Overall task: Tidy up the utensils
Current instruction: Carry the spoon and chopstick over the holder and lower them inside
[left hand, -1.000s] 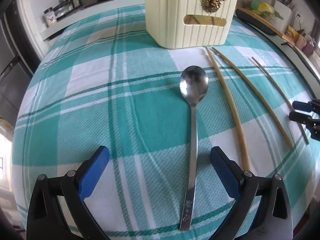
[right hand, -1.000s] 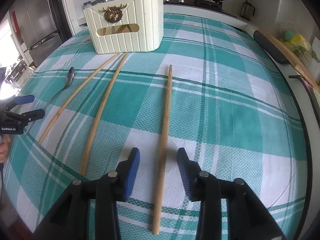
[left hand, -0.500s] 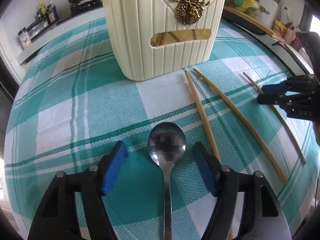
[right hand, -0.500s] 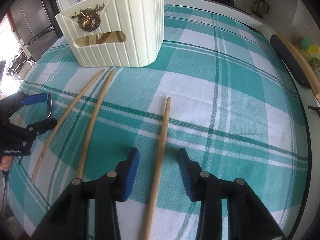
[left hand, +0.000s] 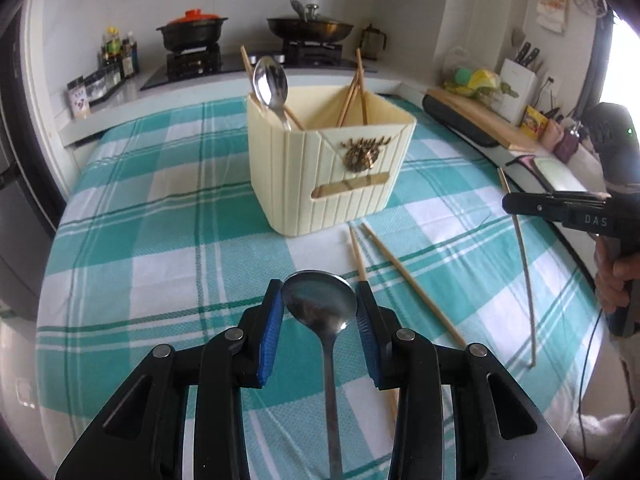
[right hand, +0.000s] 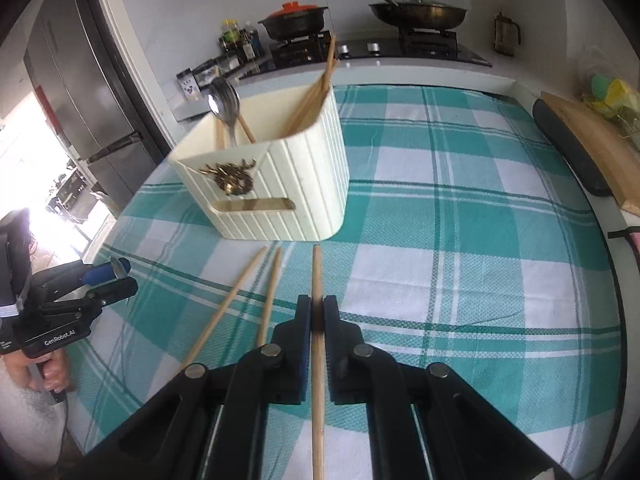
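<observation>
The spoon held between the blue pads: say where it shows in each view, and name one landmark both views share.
Left wrist view: the held spoon sits low in the centre, its bowl between the pads of the left tool, whose jaws are closing.
Right wrist view: far left, mid-height, only its tip peeks out between that tool's blue pads.
Shared landmark: the cream utensil box with the brass stag emblem.

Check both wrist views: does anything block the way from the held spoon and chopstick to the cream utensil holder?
Nothing visible does. Only bare tablecloth and two loose chopsticks lie below; the holder has an open top.
</observation>
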